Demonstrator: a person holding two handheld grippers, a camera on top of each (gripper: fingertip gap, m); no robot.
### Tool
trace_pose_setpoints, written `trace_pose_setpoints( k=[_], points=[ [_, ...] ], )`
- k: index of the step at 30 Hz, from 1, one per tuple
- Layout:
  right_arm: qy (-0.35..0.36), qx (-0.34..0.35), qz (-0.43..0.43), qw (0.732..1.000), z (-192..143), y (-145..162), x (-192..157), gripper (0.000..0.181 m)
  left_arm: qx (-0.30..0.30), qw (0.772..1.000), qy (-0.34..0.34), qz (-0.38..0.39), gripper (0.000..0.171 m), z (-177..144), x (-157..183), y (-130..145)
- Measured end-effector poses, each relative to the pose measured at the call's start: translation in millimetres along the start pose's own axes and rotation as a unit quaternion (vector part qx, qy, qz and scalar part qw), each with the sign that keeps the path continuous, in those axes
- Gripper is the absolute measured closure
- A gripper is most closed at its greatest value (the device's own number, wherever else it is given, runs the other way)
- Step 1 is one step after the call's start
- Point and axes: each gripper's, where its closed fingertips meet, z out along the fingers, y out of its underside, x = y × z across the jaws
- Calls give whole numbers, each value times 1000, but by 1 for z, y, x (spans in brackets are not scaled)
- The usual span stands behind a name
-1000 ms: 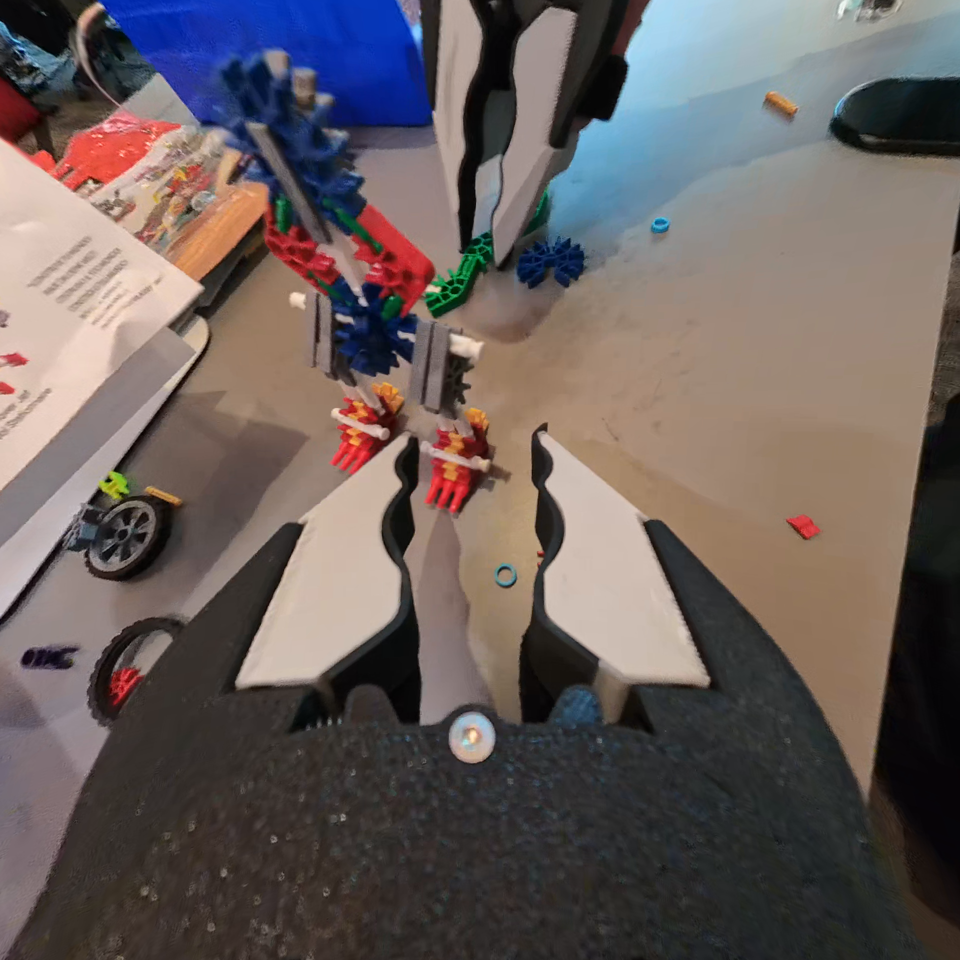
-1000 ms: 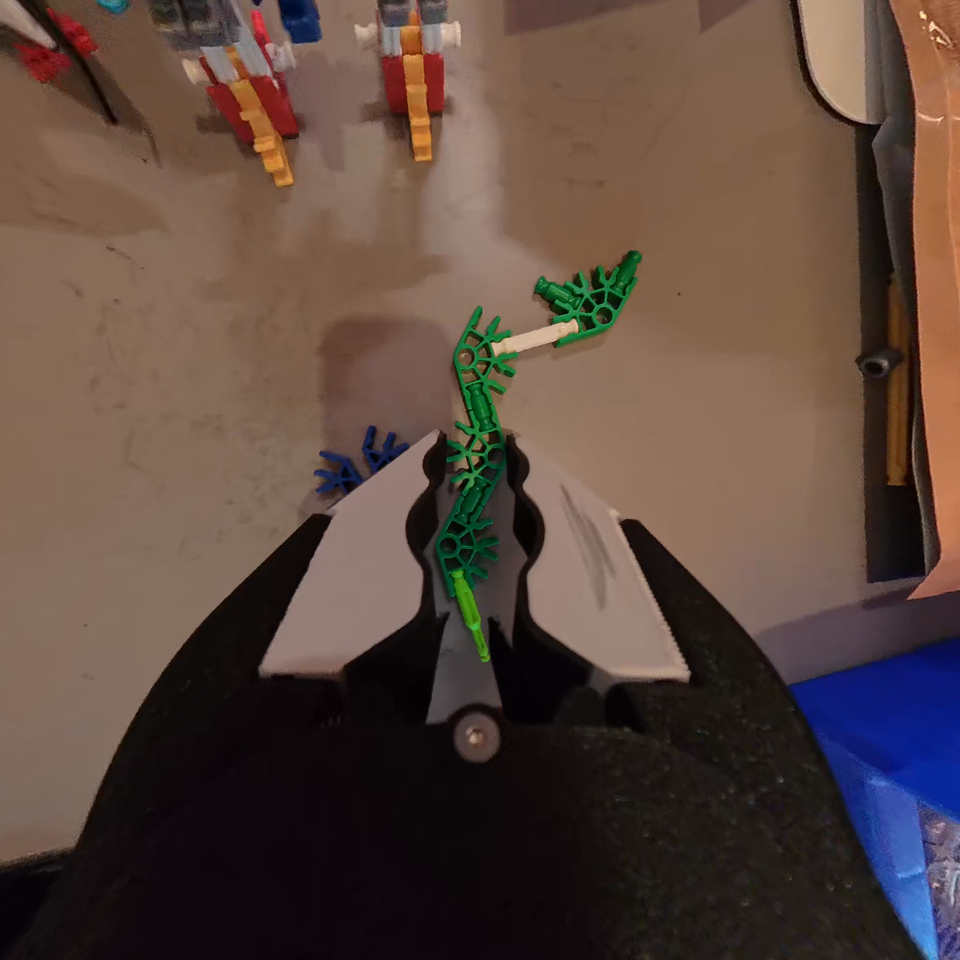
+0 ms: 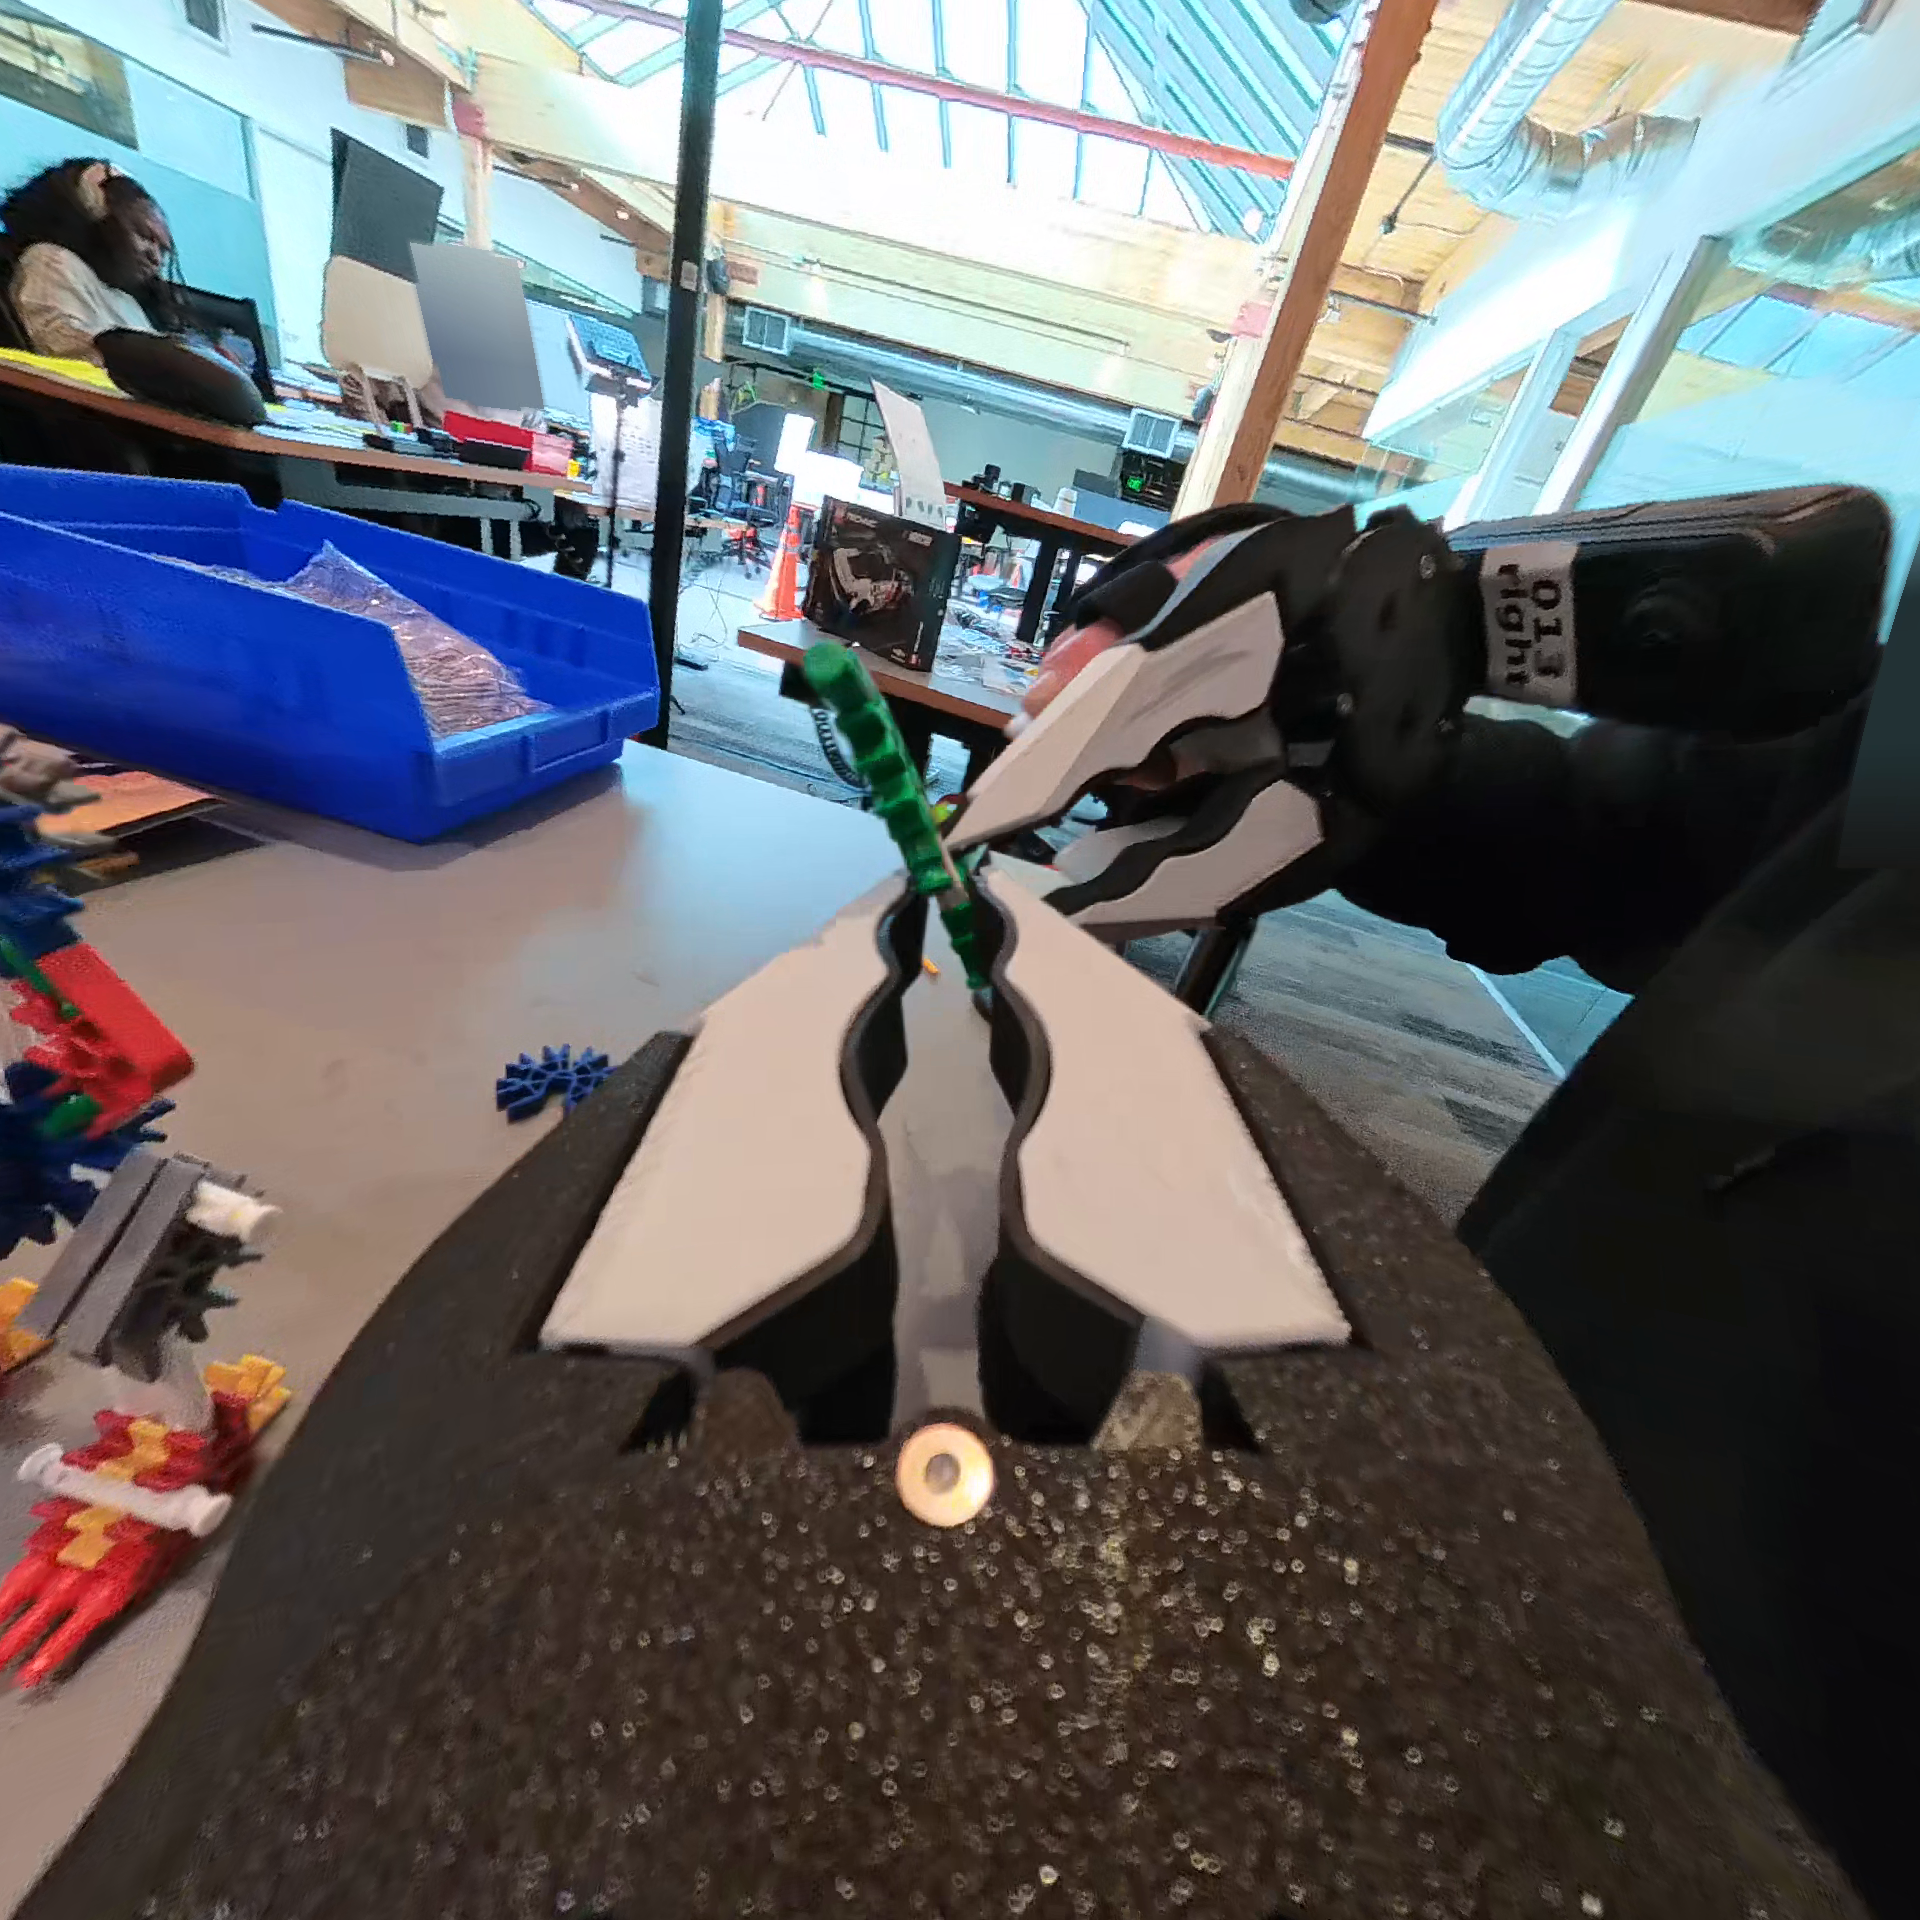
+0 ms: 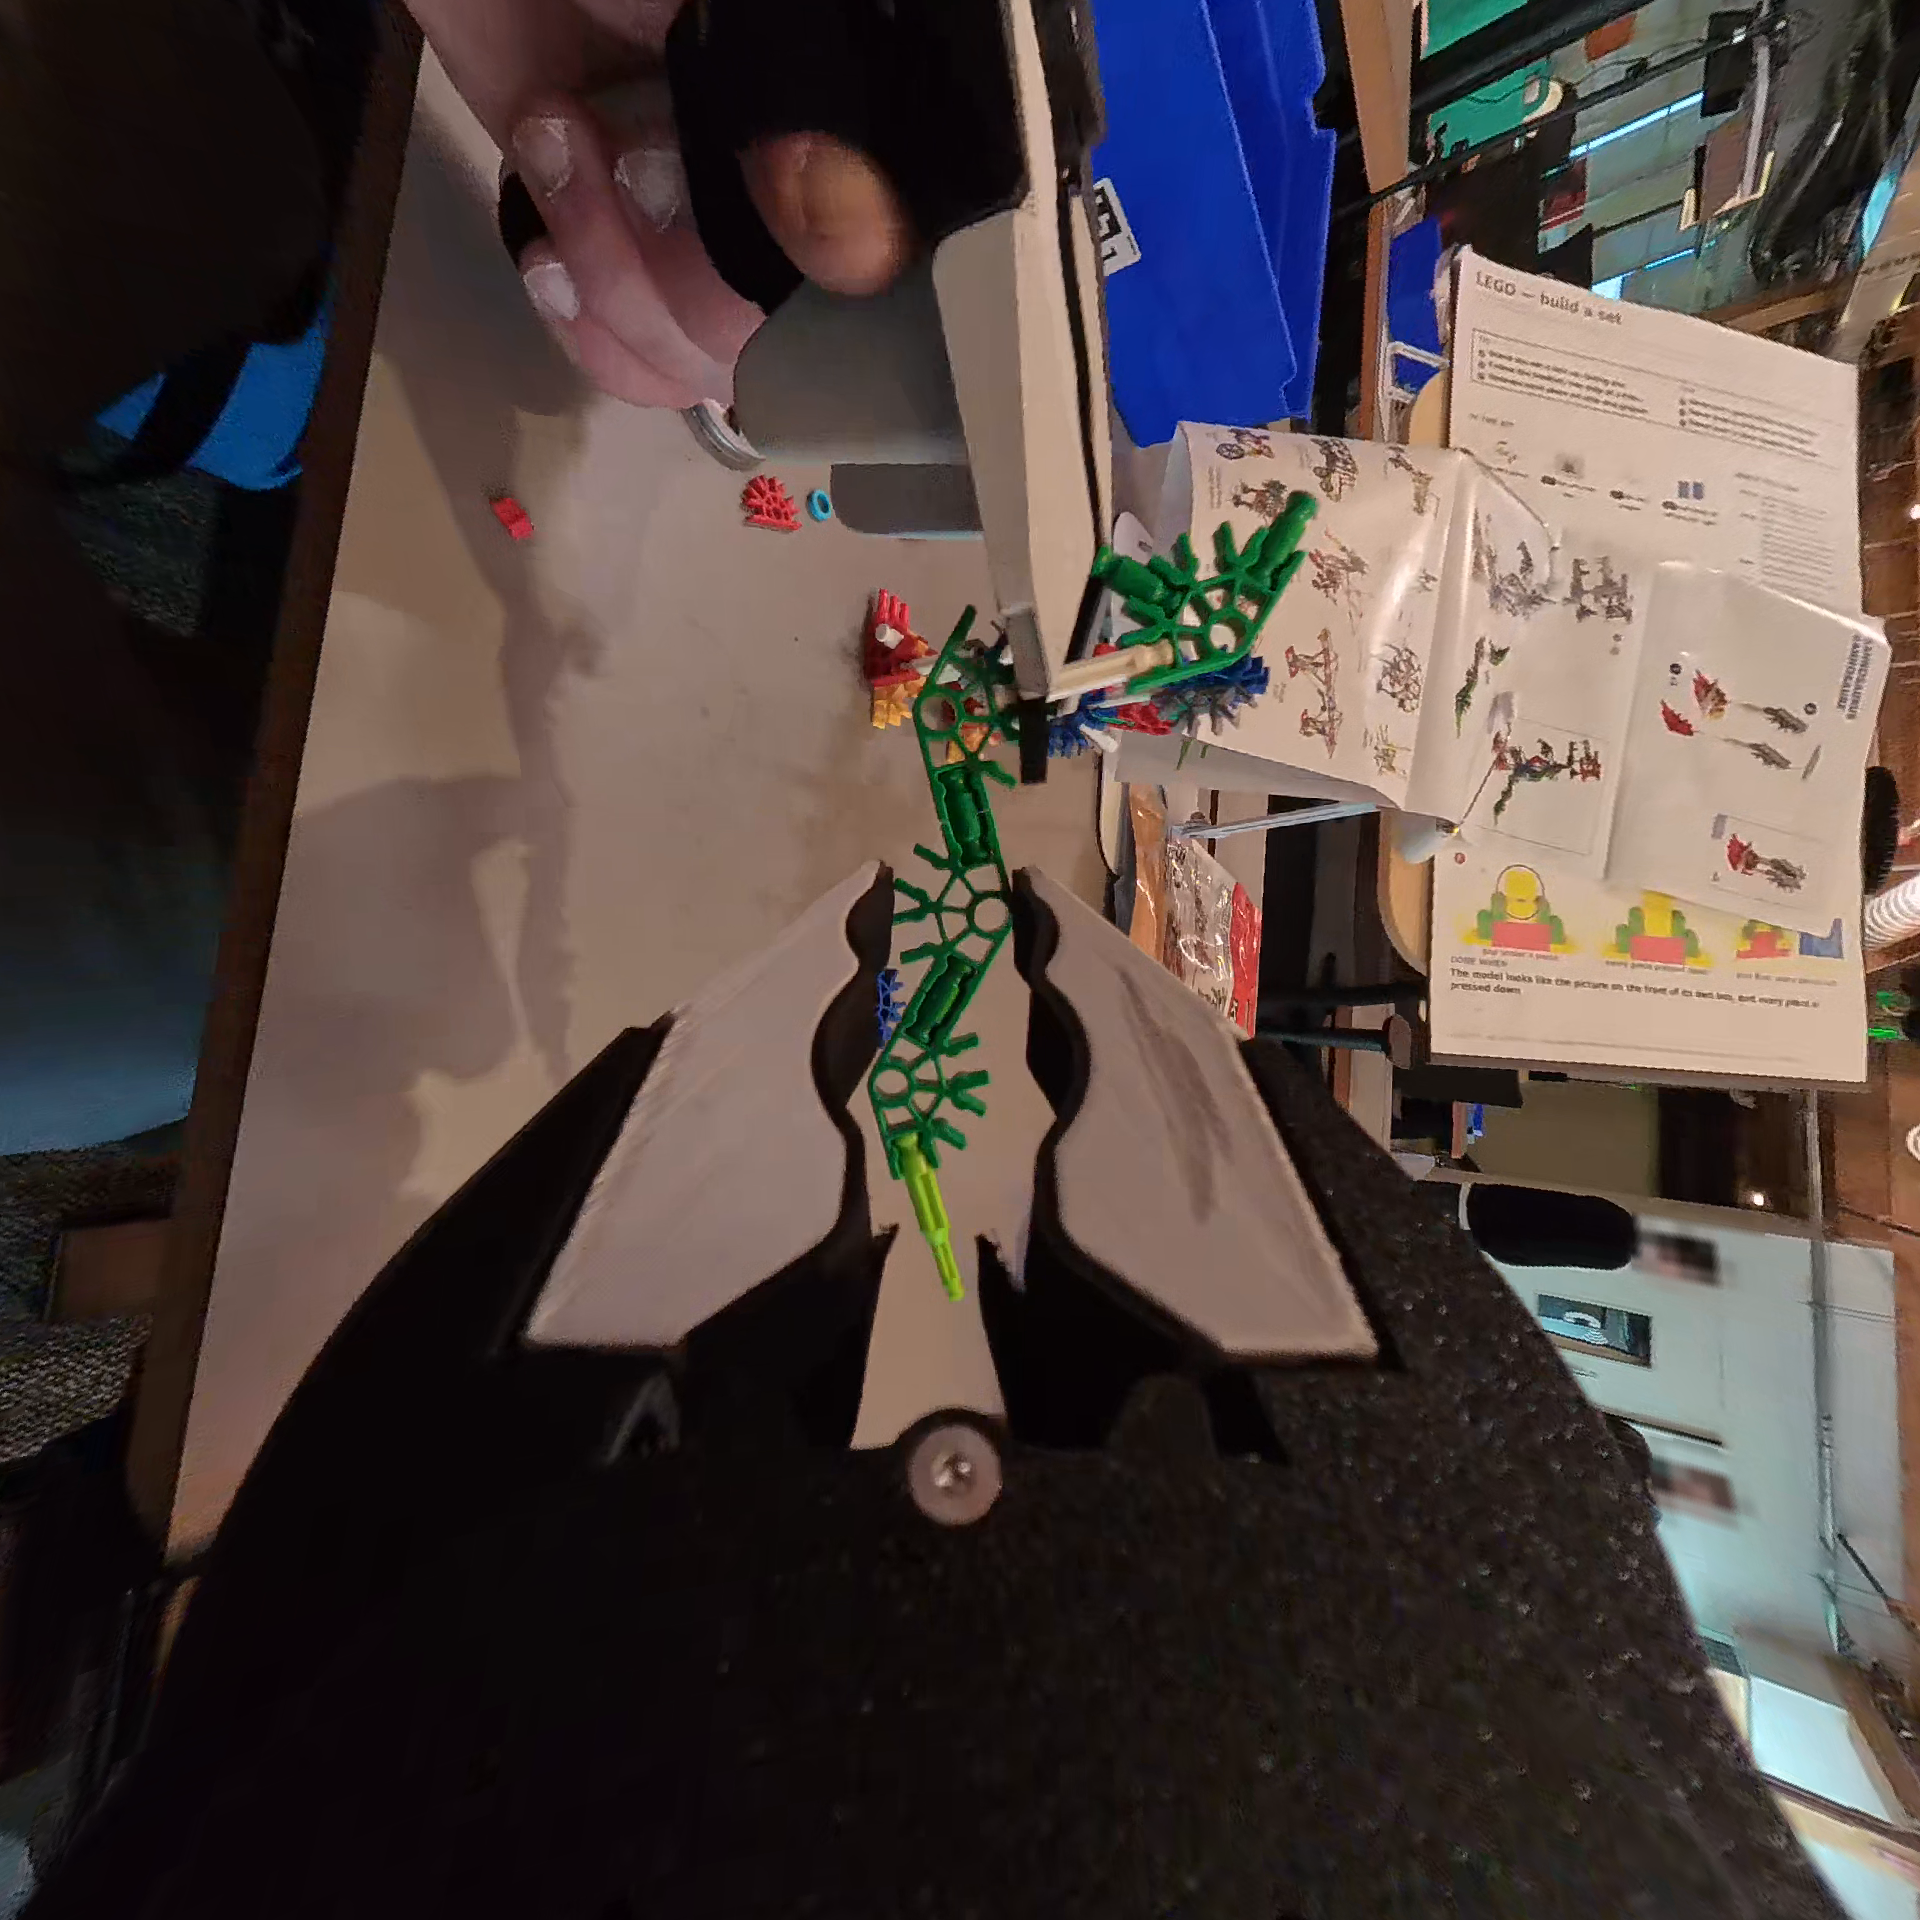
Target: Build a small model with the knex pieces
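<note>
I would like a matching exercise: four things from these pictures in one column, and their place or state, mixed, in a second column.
1. green chain
2. blue bin
3. blue snowflake piece
4. right gripper

a. lies flat on the table
b. shut on the chain
c. held by both grippers
d. holds a clear bag

Pairs: 1-c, 2-d, 3-a, 4-b

Your left gripper (image 3: 943, 902) fills the lower centre of its frame, tips nearly together. Your right gripper (image 4: 951, 883), lower centre too, has its fingers (image 4: 727, 1081) narrowly parted, while your hand (image 4: 634, 218) shows upper left.
</note>
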Motion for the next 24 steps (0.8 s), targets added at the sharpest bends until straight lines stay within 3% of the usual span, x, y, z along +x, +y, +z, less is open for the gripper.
trace_pose_setpoints(
  k=[3,7,12,16,20,24],
  points=[
    [-30,12,23,999,4,0,-12,165,-19,999,-33,35,170,-2,-6,8],
    [-97,49,121,987,-4,-5,-12,157,-32,998,-36,42,170,-4,-11,12],
    [-129,117,293,940,4,-17,18,158,-67,996,-11,59,170,2,-11,19],
    [-194,154,375,893,18,-23,21,159,-77,993,7,88,169,7,-5,20],
    [-252,195,397,861,19,-34,17,173,-73,992,18,98,169,3,-6,18],
    [-253,193,389,864,23,-31,22,176,-72,990,-7,120,166,0,-15,15]
  ],
)
